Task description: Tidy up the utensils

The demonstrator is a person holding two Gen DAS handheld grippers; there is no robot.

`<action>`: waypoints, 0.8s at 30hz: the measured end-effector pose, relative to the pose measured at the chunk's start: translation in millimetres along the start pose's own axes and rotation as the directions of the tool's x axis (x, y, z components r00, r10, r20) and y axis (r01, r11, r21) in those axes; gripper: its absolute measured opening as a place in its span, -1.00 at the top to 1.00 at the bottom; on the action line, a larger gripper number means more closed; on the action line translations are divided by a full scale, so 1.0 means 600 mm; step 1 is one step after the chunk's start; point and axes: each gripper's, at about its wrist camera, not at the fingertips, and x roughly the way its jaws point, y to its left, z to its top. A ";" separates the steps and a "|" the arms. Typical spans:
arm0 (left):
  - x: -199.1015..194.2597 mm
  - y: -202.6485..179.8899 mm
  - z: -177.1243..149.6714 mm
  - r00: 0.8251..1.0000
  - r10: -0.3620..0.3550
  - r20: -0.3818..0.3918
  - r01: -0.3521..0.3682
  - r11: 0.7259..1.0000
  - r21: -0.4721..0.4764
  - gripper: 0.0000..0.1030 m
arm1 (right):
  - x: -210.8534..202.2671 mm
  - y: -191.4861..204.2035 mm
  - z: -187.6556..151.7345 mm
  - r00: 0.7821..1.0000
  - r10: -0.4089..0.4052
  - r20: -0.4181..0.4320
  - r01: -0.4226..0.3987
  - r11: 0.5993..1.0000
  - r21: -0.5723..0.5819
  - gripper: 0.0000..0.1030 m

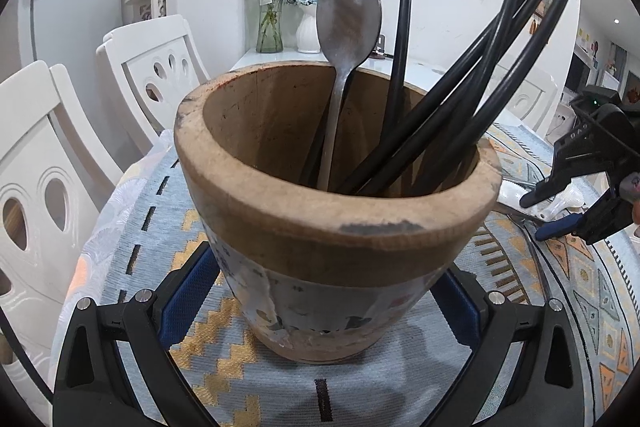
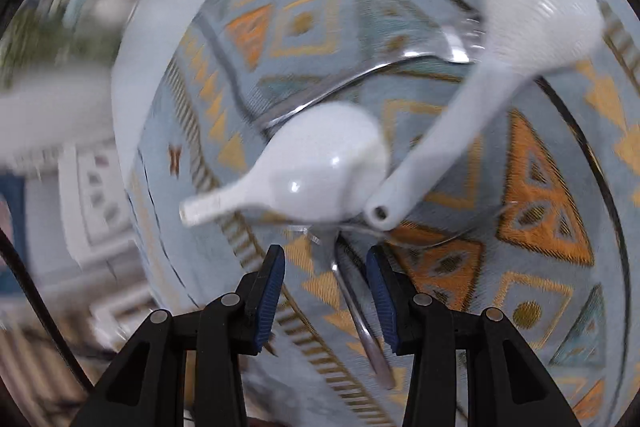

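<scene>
A wooden utensil holder [image 1: 320, 227] stands on the patterned cloth, and my left gripper [image 1: 328, 263] is shut on its lower sides with both blue pads. A metal spoon [image 1: 348, 15] and several black chopsticks [image 1: 472, 67] stand in it. My right gripper [image 1: 548, 213] hovers at the right over the loose utensils. In the blurred right wrist view, my right gripper [image 2: 324, 253] is open just above the cloth. A metal handle [image 2: 360, 319] lies between its fingers, untouched by the pads. Two white ceramic spoons [image 2: 320, 171] [image 2: 532, 19] lie just beyond.
White chairs [image 1: 152, 67] stand to the left of the table. A glass vase with flowers [image 1: 270, 19] and a white vase [image 1: 308, 31] stand at the back. Another metal utensil [image 2: 352, 75] lies under the ceramic spoons. The cloth [image 2: 540, 195] covers the table.
</scene>
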 end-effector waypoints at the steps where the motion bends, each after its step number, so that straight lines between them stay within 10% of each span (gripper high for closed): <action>1: 0.002 0.000 0.000 1.000 -0.001 -0.005 0.001 1.000 -0.001 -0.96 | -0.004 -0.004 0.007 1.000 -0.010 0.002 0.010 1.000 0.010 0.21; 14: 0.012 0.006 0.005 1.000 -0.008 -0.027 0.008 1.000 -0.008 -0.96 | 0.002 0.006 0.022 0.993 -0.115 0.018 0.114 0.993 0.041 0.23; 24: 0.010 0.007 0.005 1.000 -0.015 -0.021 0.014 1.000 -0.011 -0.96 | -0.016 -0.063 0.007 1.000 0.008 -0.008 -0.008 0.995 0.103 0.78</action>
